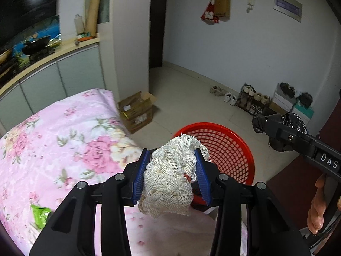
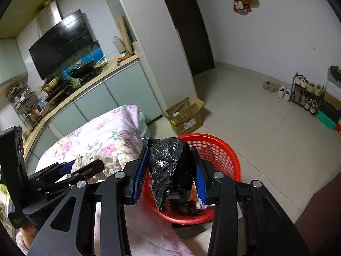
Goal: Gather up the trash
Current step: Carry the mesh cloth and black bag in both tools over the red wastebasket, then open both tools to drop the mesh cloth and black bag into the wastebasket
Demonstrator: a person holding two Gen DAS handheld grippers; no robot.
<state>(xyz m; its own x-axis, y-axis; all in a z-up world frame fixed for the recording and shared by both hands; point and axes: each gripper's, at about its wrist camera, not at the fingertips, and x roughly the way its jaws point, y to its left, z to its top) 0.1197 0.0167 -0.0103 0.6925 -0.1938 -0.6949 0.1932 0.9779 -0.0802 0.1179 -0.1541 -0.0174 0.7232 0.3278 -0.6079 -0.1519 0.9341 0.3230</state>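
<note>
Both grippers are loaded: the left gripper (image 1: 173, 170) has its fingers clamped on a wad of cream mesh netting (image 1: 172, 179), and the right gripper (image 2: 169, 168) pinches a crumpled black plastic bag (image 2: 170, 166). Neither piece is dropped yet. Just beyond both sets of fingertips, and below them, stands the red basket (image 1: 234, 147), some scraps seemingly inside already. A green wrapper (image 1: 39, 215) lies on the floral cloth (image 1: 64, 132), back and left of the left fingers, apparently uncollected. The cloth's edge meets the basket's near side; farther off, bare floor gives free room.

Right gripper (image 2: 170, 170) clamps a crumpled black bag (image 2: 170, 166) above the red basket (image 2: 221, 149).
</note>
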